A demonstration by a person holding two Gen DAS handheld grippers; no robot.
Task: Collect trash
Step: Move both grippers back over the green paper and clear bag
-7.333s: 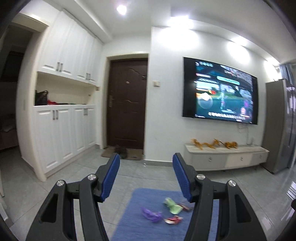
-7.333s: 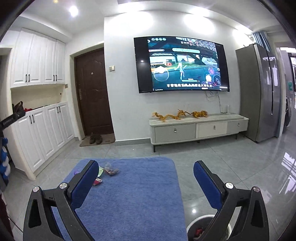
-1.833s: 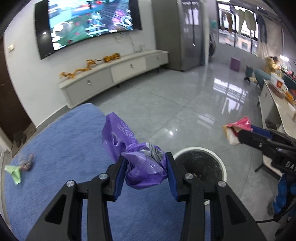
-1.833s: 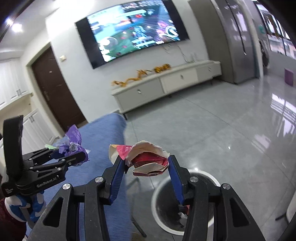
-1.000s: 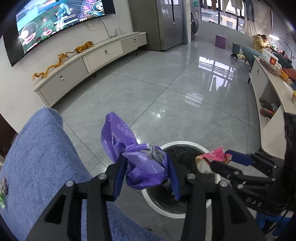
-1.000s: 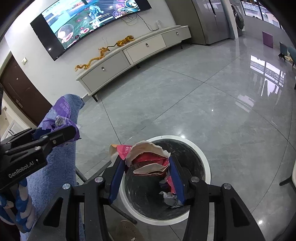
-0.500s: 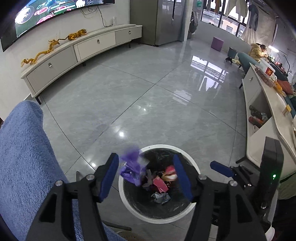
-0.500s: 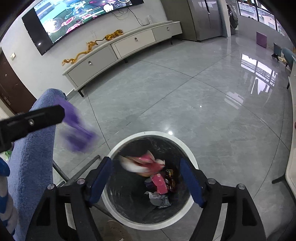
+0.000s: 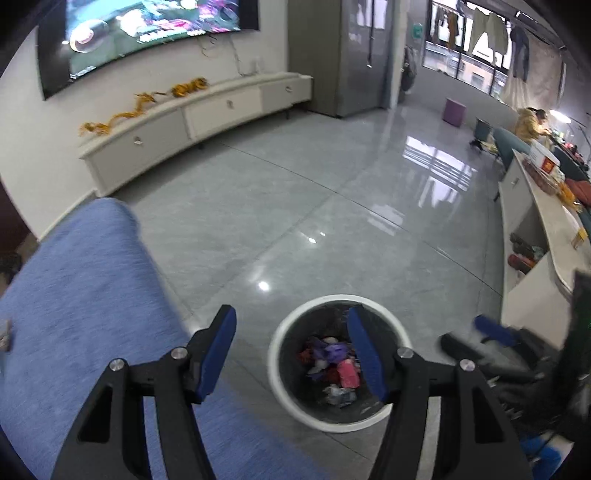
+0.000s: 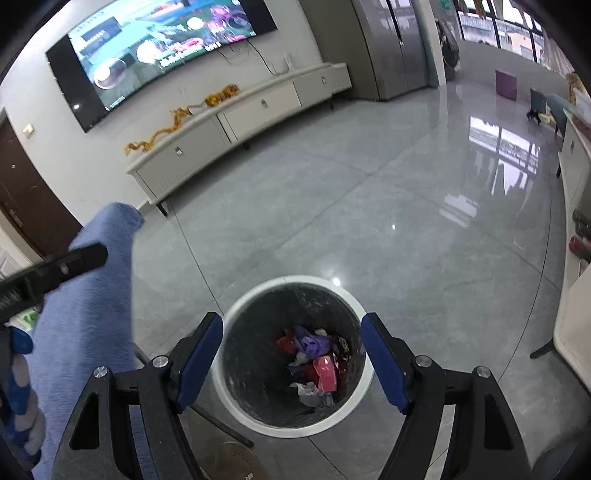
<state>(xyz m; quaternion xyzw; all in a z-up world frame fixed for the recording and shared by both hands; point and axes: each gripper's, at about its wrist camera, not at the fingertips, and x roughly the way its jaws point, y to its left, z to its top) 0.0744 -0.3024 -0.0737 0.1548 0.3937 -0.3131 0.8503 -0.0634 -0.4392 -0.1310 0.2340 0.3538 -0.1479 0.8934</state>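
Both wrappers are now lying in the bin (image 10: 236, 354); left gripper (image 9: 291, 347) and right gripper (image 10: 291, 354) are hovering apart, empty. Next: fetching remaining rug (image 9: 74, 295) litter.

Left gripper (image 9: 291, 345) and right gripper (image 10: 291, 354), jaws apart, empty, angled downward.

This was a home's living room. A large wall-mounted television (image 10: 162, 55) hung at eleven o'clock above a long white media console (image 10: 236, 114). A tall grey refrigerator (image 10: 395, 48) stood at one o'clock, laundry (image 9: 487, 29) hung by the windows, and a blue rug (image 9: 85, 295) covered glossy grey floor tiles (image 10: 369, 221).
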